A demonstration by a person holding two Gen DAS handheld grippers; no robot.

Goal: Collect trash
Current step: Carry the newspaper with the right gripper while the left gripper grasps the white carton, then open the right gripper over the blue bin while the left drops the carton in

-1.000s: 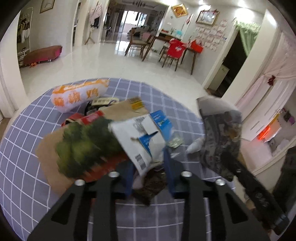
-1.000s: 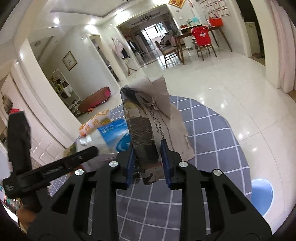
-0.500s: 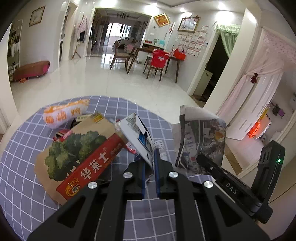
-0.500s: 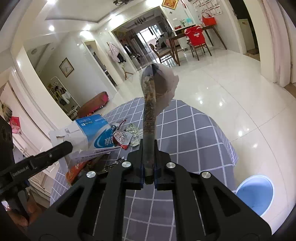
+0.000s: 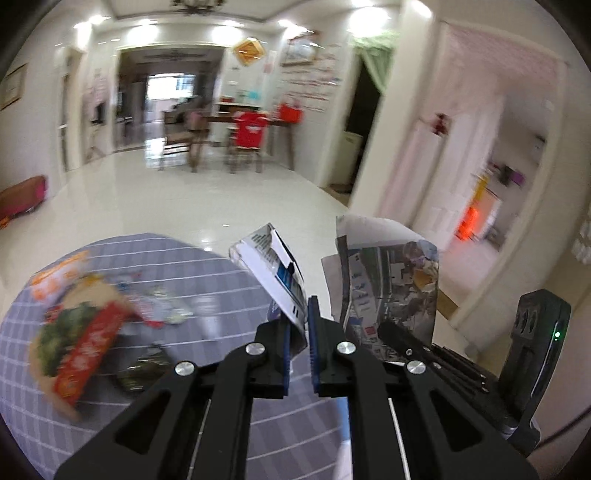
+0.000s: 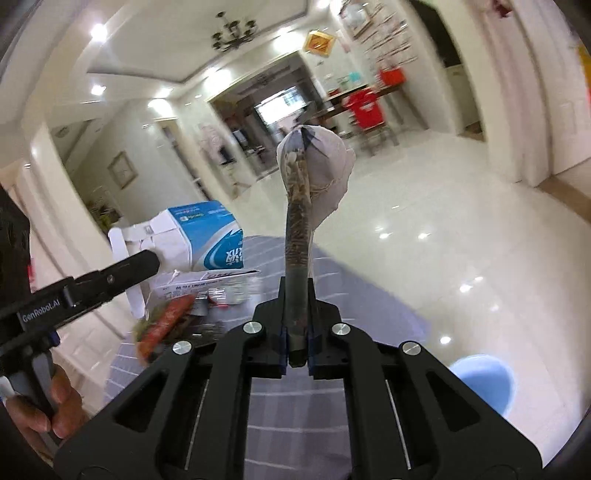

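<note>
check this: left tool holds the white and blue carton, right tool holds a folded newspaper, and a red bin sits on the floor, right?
The bin is wrong: the right wrist view shows a round blue bin on the floor. The rest stands: left tool, white and blue carton, right tool, folded newspaper.

Both views are bright, lit by recessed ceiling spotlights [image 6: 98, 31] that bloom white and throw glare spots onto the glossy floor [image 6: 424, 221] below them. Motion blur smears the distant dining table [image 5: 247, 122] and the brown paper bag [image 5: 79, 332] on the checked tablecloth [image 5: 207, 291]. The black gripper frames close to the lens stay sharp. Fisheye distortion bends door frames, and dark vignetting rings every corner.
</note>
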